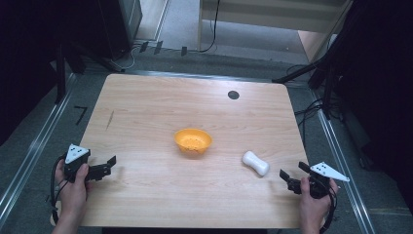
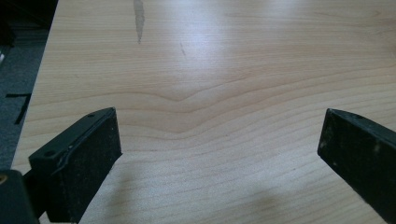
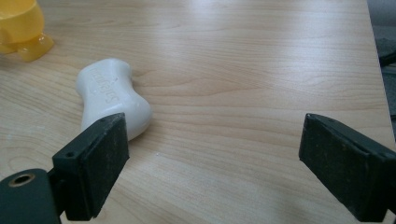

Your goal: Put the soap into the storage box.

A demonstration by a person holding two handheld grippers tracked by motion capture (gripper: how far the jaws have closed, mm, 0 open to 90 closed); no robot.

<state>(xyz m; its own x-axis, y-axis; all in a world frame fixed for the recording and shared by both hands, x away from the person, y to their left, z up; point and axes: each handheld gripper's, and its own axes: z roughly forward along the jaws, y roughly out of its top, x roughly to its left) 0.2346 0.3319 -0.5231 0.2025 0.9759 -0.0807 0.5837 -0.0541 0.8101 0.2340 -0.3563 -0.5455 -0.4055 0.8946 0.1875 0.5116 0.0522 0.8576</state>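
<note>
Two grippers wide open, empty | right gripper (image 1: pixel 290 176) just short of white waisted soap bar (image 1: pixel 256 163), approach step | next: straddle bar, close | left gripper (image 1: pixel 107 166) idle | yellow plastic bowl (image 1: pixel 193 141) mid-table

place: lab | evidence: black curtains (image 1: pixel 384 73); floor cables (image 1: pixel 212 29); metal rails (image 1: pixel 34 146)

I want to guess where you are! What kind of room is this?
Probably a lab or recording room: a bare wooden table stands on grey floor among dark stands and loose cables, and a person holds a gripper in each hand.
</note>
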